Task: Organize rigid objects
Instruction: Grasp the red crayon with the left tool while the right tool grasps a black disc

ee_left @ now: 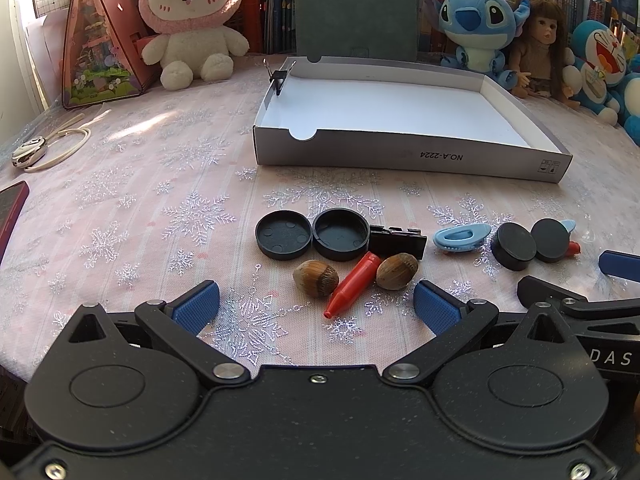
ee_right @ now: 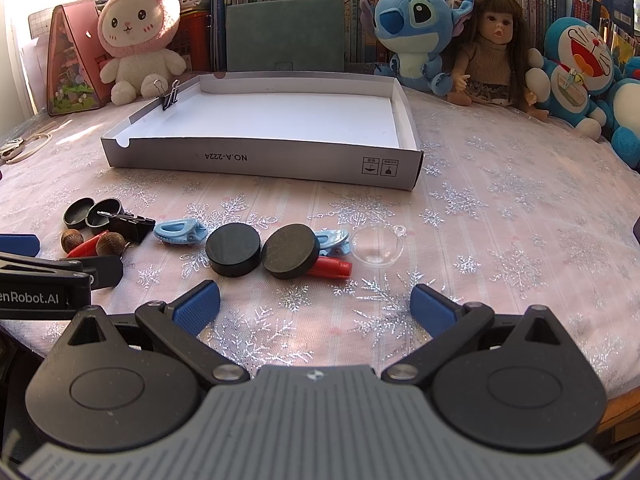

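Both grippers spread wide, nothing held. My left gripper (ee_left: 316, 304) hangs just short of the left cluster; my right gripper (ee_right: 316, 306) sits just short of the right one.

Risks as I judge them:
- The two nuts (ee_left: 316, 278) (ee_left: 397, 271) are round and sit touching the red crayon tip (ee_left: 352, 284). Closing on one could squirt it out or knock the crayon tip away.
- The two black caps (ee_left: 283, 239) (ee_left: 341, 239) touch each other and a black clip (ee_left: 397, 240); a grab there may drag a neighbour.
- The right black disc (ee_right: 291, 251) leans tilted on a red piece (ee_right: 334, 269) and a blue clip (ee_right: 332, 239); nudging it shifts all three.
- The clear dome (ee_right: 376, 247) is hard to see and slick, easy to miss or crush.
- The grippers are side by side, so they could bump.

Layout: left black disc (ee_right: 233, 250) and another blue clip (ee_right: 179, 232) lie ahead-left of the right gripper. The box (ee_right: 260, 160) is beyond everything, well apart, nothing inside; a binder clip (ee_right: 168, 94) is on its left wall.
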Demonstrator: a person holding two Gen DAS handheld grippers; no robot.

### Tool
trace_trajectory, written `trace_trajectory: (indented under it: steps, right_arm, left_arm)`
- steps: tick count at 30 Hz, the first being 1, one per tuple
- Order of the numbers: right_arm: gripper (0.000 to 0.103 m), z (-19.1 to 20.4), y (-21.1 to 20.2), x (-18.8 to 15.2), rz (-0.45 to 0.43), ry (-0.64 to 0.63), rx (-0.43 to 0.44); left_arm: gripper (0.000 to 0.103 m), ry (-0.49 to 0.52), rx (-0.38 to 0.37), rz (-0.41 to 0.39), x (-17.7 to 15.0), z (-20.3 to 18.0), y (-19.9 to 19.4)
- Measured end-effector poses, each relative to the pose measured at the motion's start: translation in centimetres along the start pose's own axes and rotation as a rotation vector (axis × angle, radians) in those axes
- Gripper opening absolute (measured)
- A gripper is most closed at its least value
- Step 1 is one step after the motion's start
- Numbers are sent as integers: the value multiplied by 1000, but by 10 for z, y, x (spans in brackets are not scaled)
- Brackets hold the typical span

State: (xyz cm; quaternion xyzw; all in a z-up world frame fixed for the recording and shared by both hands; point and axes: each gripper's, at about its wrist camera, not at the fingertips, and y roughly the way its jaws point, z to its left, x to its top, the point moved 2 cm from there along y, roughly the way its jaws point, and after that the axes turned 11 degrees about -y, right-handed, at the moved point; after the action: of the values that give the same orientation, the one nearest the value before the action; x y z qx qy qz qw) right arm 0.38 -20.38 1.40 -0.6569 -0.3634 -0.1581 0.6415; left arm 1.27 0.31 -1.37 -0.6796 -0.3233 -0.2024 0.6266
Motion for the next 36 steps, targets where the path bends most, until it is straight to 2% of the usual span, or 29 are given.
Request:
trace_trajectory:
  steps: [4,9,14,17,19,21,22,23,28,30,32,36]
  right_arm:
    - [103,-1,-1,-3,-22,8,-12]
    - [103,4,-3,-11,-78,26,-47]
    - [103,3,-2,-13,-110,13,-33]
    - [103,2,-3,-14,-115,5,-16]
    - [102,1,-5,-15,-125,5,-5]
    - [97,-1,-9,-16,-140,9,6]
    - [95,-2,-11,-16,-147,12,8]
    - [91,-3,-12,-15,-155,16,12]
    - [78,-5,-19,-14,-176,15,31]
    - [60,-3,-21,-14,-180,1,22]
    - [50,-2,-22,-14,-180,-4,24]
    - [46,1,-23,-12,-183,-20,33]
  left_arm:
    - [103,15,-19,-11,-1,2,-2]
    - [103,16,-22,-81,-7,7,-3]
    - [102,1,-17,-74,-7,6,-4]
    - [89,-9,-37,-77,-7,8,-10]
    - [65,-12,-54,-86,-8,9,-16]
    - [51,-17,-83,-86,-7,10,-23]
    - [47,-21,-99,-85,-7,10,-26]
    - [45,-22,-115,-85,-7,10,-29]
    - [26,20,-191,-95,-9,5,-47]
    - [22,21,-213,-82,-10,4,-46]
    - [15,19,-208,-63,-11,4,-41]
    - [14,34,-176,-73,-11,4,-35]
